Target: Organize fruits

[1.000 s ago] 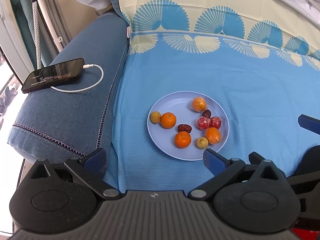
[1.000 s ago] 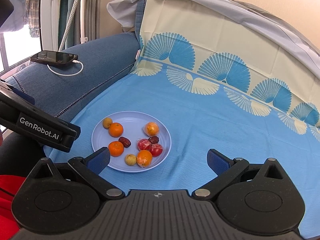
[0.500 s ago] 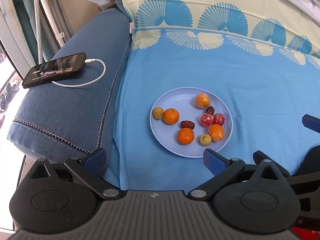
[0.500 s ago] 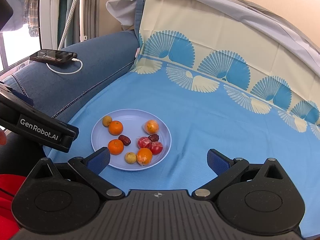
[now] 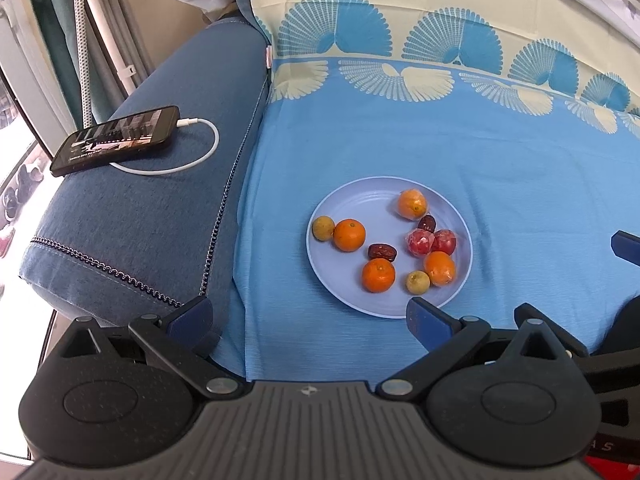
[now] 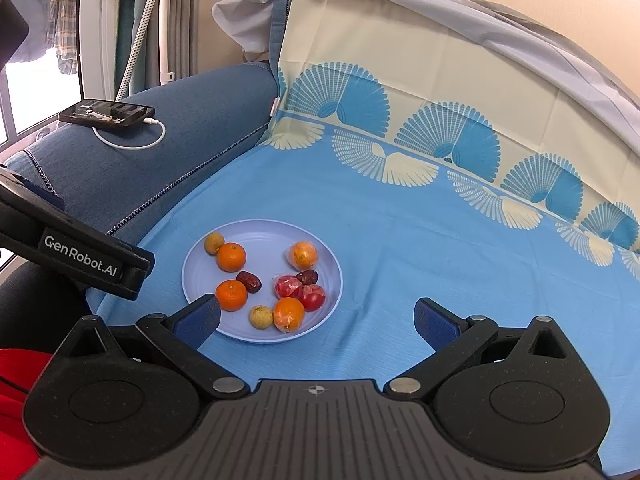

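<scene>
Plate: round pale-blue plastic plate [image 5: 352, 200] flat on light-blue patterned cloth [image 5: 520, 184], holds all fruit in view; none seen loose on cloth.
Bearing, L: plate lies ahead & slightly right of left gripper [image 5: 310, 316]; near rim touches its right fingertip in the left wrist view.
Bearing, R: plate lies ahead & to left of right gripper [image 6: 316, 316]; its left fingertip overlaps near-left rim in the right wrist view. Both approx. equally near; L more centred on the plate.
L state: jaws spread wide, nothing between.
R state: jaws spread wide, nothing between.
Oranges: 4 round orange citrus: 2 bare [image 5: 349, 235] [image 5: 378, 275], 2 in clear wrap [image 5: 412, 204] [image 5: 439, 268].
Red: 2 red round fruits in clear wrap [image 5: 421, 242] [image 5: 444, 241], touching each other, right-centre of plate.
Dates: 2 dark-brown wrinkled dates: one mid-plate [image 5: 382, 252], long axis across the left wrist view; one [image 5: 427, 223] just behind the red pair.
Small yellow: 2 yellow-brown round small fruits: one at left rim [image 5: 323, 228] touching a bare orange, one at near rim [image 5: 417, 282] beside a wrapped orange.
Total: 10 pcs, kinds mixed, not grouped.
Stage: fits fruit gathered on plate as end state, or awaiting sorting by kind; can't tell which.
Other: black smartphone [image 5: 116, 140] w/ white cable [image 5: 192, 160] on blue denim sofa arm [image 5: 132, 216], well apart, left.
</scene>
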{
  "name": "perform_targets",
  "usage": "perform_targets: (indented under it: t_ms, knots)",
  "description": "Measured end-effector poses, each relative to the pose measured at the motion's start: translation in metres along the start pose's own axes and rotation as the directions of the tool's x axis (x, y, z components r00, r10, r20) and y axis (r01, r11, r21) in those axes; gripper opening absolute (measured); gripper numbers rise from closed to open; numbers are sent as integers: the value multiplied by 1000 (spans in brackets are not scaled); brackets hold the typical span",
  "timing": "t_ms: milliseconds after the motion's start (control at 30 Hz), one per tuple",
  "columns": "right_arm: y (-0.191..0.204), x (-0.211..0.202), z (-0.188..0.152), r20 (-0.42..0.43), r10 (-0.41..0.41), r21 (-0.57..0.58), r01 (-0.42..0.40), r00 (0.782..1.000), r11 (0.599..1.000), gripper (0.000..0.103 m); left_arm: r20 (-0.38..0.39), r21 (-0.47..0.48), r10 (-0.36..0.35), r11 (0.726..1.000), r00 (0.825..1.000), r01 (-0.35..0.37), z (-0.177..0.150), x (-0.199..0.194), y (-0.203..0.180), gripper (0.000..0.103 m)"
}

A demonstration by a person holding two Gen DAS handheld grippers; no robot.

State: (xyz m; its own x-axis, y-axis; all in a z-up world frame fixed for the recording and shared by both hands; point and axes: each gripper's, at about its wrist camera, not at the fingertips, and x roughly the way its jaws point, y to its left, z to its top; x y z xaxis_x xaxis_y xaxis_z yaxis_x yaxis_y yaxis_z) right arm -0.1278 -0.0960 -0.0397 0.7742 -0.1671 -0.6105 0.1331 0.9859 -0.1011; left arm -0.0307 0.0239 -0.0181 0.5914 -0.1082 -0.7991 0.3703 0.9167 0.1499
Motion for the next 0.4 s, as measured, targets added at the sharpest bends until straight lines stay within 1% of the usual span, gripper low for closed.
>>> perform_targets:
  t_ms: [400]
  knots:
    - [0,-1,2,3,2,-1,-2,1000,1000,102,10,4,-4,1000,1000,4,0,-3,-1,103]
